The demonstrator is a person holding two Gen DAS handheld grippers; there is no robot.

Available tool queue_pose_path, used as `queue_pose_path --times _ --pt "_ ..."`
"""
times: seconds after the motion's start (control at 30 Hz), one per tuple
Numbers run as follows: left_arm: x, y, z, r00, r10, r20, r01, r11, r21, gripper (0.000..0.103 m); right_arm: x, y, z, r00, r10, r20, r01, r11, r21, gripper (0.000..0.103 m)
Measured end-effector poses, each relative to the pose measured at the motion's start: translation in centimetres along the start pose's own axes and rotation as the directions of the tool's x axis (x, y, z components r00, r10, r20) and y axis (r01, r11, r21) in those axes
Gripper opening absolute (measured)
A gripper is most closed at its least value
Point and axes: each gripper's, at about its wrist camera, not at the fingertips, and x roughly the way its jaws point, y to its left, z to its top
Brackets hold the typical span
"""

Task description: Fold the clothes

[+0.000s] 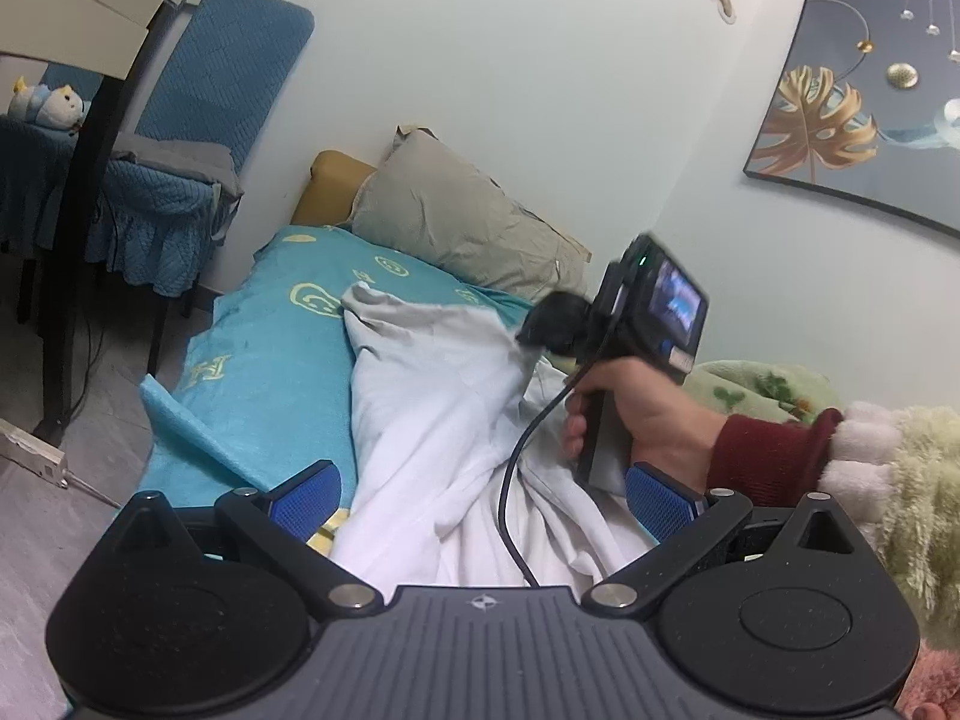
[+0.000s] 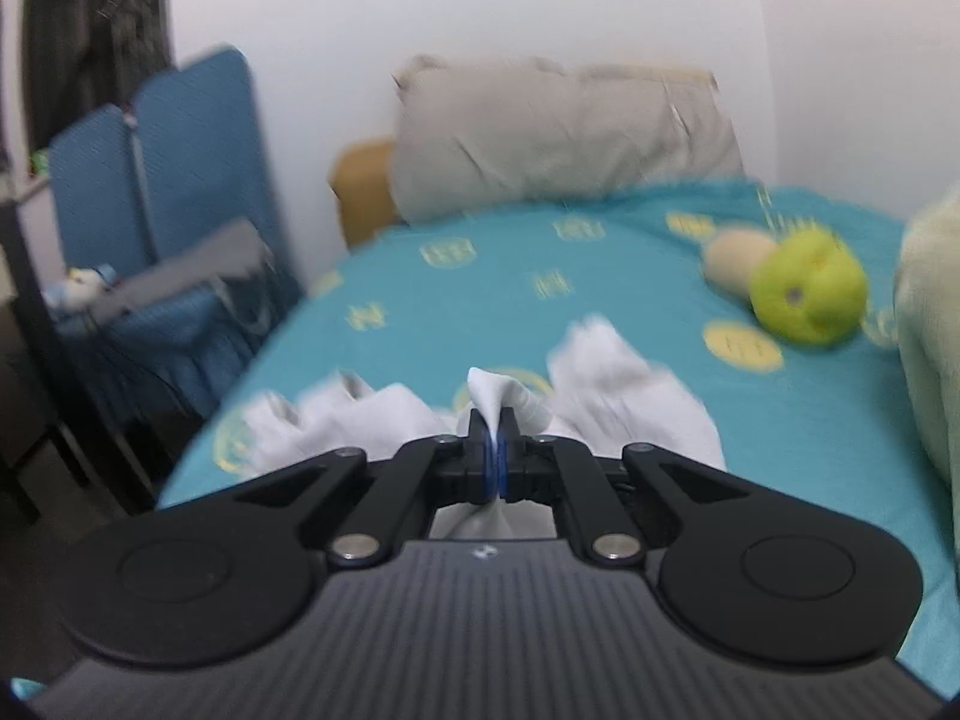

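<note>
Fabric is what we are seeing at the centre of both views: a crumpled white cotton garment (image 1: 432, 420) is lying on a turquoise bedsheet printed with yellow emblems (image 1: 282, 312), part of it lifted off the bed. In the right wrist view we are watching the right gripper (image 2: 495, 450) pinching a bunched fold of that garment (image 2: 498, 396), its blue-padded jaws pressed together with only the cloth between them. The left wrist view is showing us the same tool from the side, raised above the bed, with a hand (image 1: 636, 414) in a dark red cuff gripping its handle and the cloth hanging from its tip. The left gripper (image 1: 486, 498) is hovering low over the near part of the garment, its jaws spread wide and holding nothing. A beige pillow (image 1: 462, 222) is leaning against the pale wall at the head of the bed, and a lime-green plush toy (image 2: 807, 294) is lying further right on the sheet, blurred.
</note>
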Motion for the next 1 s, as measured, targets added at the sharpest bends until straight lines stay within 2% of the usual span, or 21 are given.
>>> queue_pose_path --times 0.1,0.13,0.2,0.23,0.37,0.5,0.67,0.8,0.93,1.0 --pt "0.6 0.0 -0.1 0.999 0.032 -0.017 -0.031 0.999 0.021 0.102 0.7 -1.2 -0.2 0.998 0.032 -0.062 -0.029 0.998 0.048 0.010" --pt "0.8 -0.1 -0.1 0.999 0.044 -0.022 -0.043 0.999 0.031 0.102 0.3 -1.3 -0.2 0.997 0.047 -0.067 -0.044 0.998 0.043 0.020" --pt "1.0 -0.4 -0.2 0.998 0.064 -0.027 -0.062 0.997 0.053 0.102 -1.5 -1.0 -0.2 0.996 0.063 -0.060 -0.063 0.998 0.004 0.077" --pt "1.1 -0.6 -0.3 0.997 0.073 -0.029 -0.071 0.995 0.064 0.102 -2.9 -0.8 -0.1 0.996 0.072 -0.054 -0.073 0.997 -0.007 0.085" --pt "1.3 -1.6 -0.4 0.992 0.121 -0.039 -0.116 0.986 0.118 0.102 -9.4 -0.3 0.9 0.993 0.112 -0.046 -0.113 0.993 -0.026 0.084" --pt "1.2 -2.9 -0.5 0.983 0.179 -0.049 -0.168 0.970 0.176 0.102 -18.3 1.2 1.4 0.987 0.112 -0.117 -0.124 0.987 -0.100 0.084" --pt "1.2 -3.3 -0.8 0.976 0.206 -0.067 -0.190 0.962 0.194 0.102 -27.5 3.3 -0.4 0.979 0.085 -0.184 -0.124 0.970 -0.211 0.084" --pt "1.2 -3.7 -1.1 0.970 0.228 -0.081 -0.207 0.956 0.209 0.102 -31.0 3.2 -1.8 0.978 0.069 -0.198 -0.108 0.975 -0.193 0.084" --pt "1.2 -4.0 -1.3 0.964 0.250 -0.094 -0.224 0.949 0.223 0.102 -32.0 2.5 -1.6 0.980 0.031 -0.198 -0.062 0.986 -0.155 0.084" --pt "1.2 -4.2 -1.4 0.960 0.261 -0.101 -0.232 0.945 0.231 0.102 -32.2 2.2 -1.1 0.979 0.038 -0.199 -0.061 0.992 -0.112 0.084"
